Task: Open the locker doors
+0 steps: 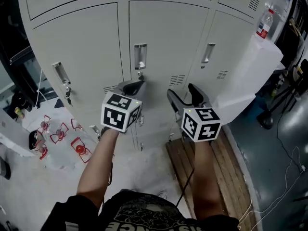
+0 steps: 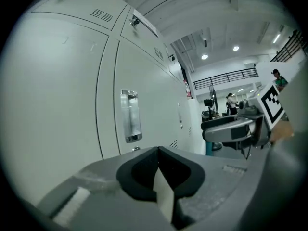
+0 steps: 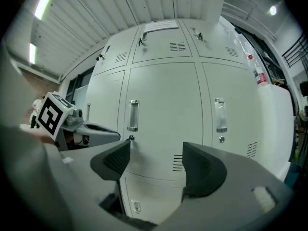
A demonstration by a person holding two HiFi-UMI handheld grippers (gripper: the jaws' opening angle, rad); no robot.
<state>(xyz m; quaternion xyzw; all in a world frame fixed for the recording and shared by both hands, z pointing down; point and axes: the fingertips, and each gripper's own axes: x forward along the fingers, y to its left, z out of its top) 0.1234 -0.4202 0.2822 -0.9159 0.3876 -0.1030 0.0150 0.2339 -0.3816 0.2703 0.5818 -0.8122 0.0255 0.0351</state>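
Head view, and we start at the far left: clear bags with red markings [image 1: 60, 134] lie on the floor beside the bank of grey lockers [image 1: 96, 37]. Every door in sight is closed. The left door handle [image 1: 61, 73] has a key hanging just below it.

On to the left gripper [image 1: 136, 86], marker cube near the wrist, held out on a bare forearm. Its tips point at the middle door, just under the middle door handle [image 1: 140, 57]; whether they touch the metal, I cannot tell. Left gripper view settles the grip: the left gripper [image 2: 158, 150] has its dark pads pressed together at the tips, with nothing caught between them. The middle door handle [image 2: 130, 115] stands above and beyond them.

Moving right, the right gripper [image 1: 182, 91] is held low in front of the lockers, between the middle and right columns. Right gripper view shows the right gripper [image 3: 156, 150] spread wide and empty, with closed locker doors filling the gap. The right door handle [image 3: 220, 115] sits up to the right.

Further right, a wooden pallet [image 1: 226, 172] lies on the floor, and a water bottle [image 1: 264, 23] stands high on a white surface.
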